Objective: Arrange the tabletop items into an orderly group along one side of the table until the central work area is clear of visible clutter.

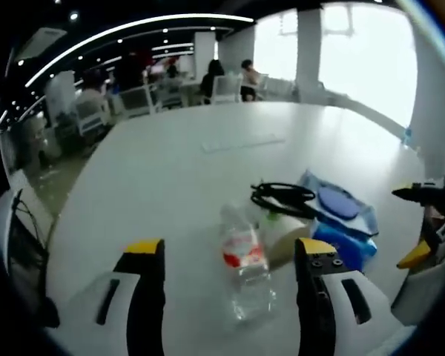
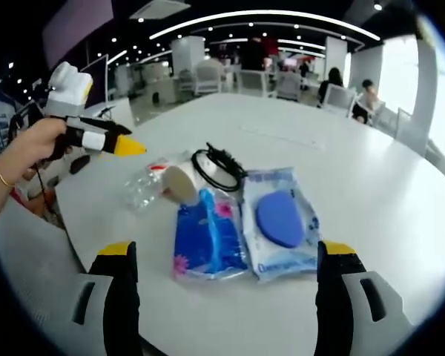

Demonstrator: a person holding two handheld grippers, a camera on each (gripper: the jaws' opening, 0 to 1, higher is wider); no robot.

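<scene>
Jaws of the left gripper (image 1: 231,259) are standing wide, framing the clear plastic bottle (image 1: 242,261) lying on the white worktop (image 1: 178,178). Right gripper (image 2: 227,261), equally wide, is facing the blue tissue pack (image 2: 205,236); closing on either likely comes next.

Daylight from the big windows (image 1: 363,59) washes my left gripper view, blowing out the far side of the surface (image 1: 170,170). Ceiling light strips (image 2: 259,15) curve with fisheye bending. Both views look soft; distant chairs are blurred, and shadows under things stay faint.
</scene>
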